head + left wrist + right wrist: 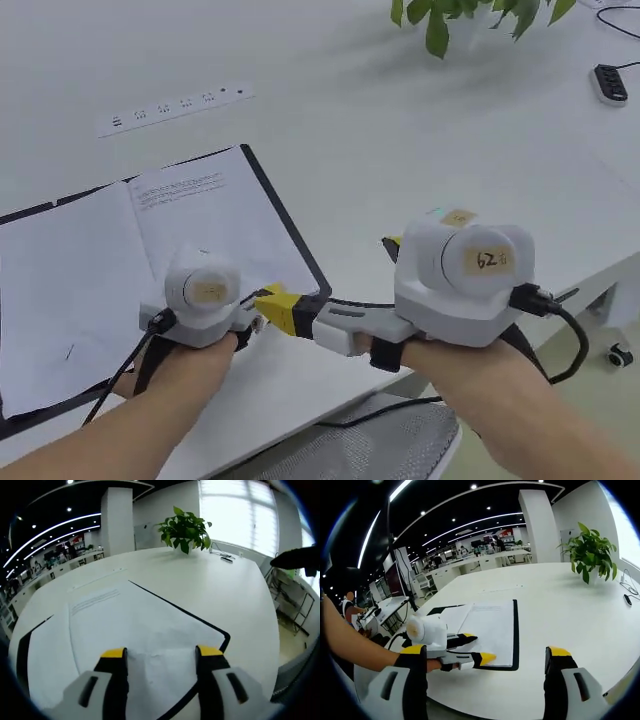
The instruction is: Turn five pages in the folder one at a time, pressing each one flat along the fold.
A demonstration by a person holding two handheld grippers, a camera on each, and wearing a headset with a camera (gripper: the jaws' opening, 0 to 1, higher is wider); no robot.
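An open black folder [291, 231] lies flat on the white table, at the left in the head view. Its right page [215, 225] carries a few printed lines at the top, and its left page [60, 285] is blank. My left gripper [162, 653] is open, its yellow-tipped jaws low over the near edge of the right page [150, 625] with nothing between them. Beside the folder's near right corner [514, 666] my right gripper [486, 652] stands wide open over bare table, holding nothing. Its left jaw sits close to the left gripper [479, 648].
A white power strip [175, 105] lies beyond the folder. A potted plant [470, 15] and a small black-and-white device [608, 82] stand at the far right. The table's near edge [330, 395] runs under my hands, with a grey chair [390, 440] below.
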